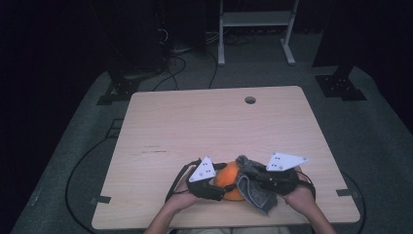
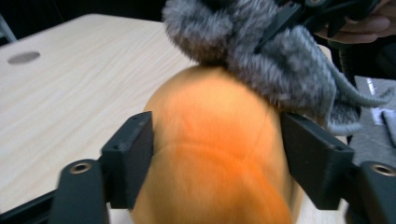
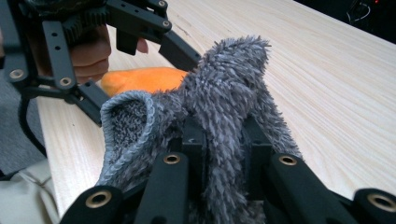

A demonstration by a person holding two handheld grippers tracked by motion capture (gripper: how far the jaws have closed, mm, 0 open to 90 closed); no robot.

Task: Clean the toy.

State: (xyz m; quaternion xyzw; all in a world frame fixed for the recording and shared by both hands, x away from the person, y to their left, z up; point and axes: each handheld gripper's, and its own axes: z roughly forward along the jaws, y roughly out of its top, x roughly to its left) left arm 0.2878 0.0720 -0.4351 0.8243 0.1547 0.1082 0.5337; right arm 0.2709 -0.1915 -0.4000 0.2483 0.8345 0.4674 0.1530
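A soft orange cushion-like thing (image 1: 228,176) lies near the table's front edge. My left gripper (image 1: 220,187) comes at it from the left. In the left gripper view the two black jaws of my left gripper (image 2: 217,140) press on either side of the orange thing (image 2: 215,154). A grey fuzzy cloth (image 1: 255,191) drapes over the orange thing's right end and hangs toward the front. My right gripper (image 1: 253,176) is shut on the cloth. In the right gripper view my right gripper (image 3: 224,135) pinches a fold of the cloth (image 3: 229,84), with the orange thing (image 3: 140,78) behind it.
The wooden table (image 1: 195,122) has a round cable hole (image 1: 250,100) near its far edge. Beyond the table stands a white frame (image 1: 255,29) on grey carpet, with cables (image 1: 170,68) trailing on the floor.
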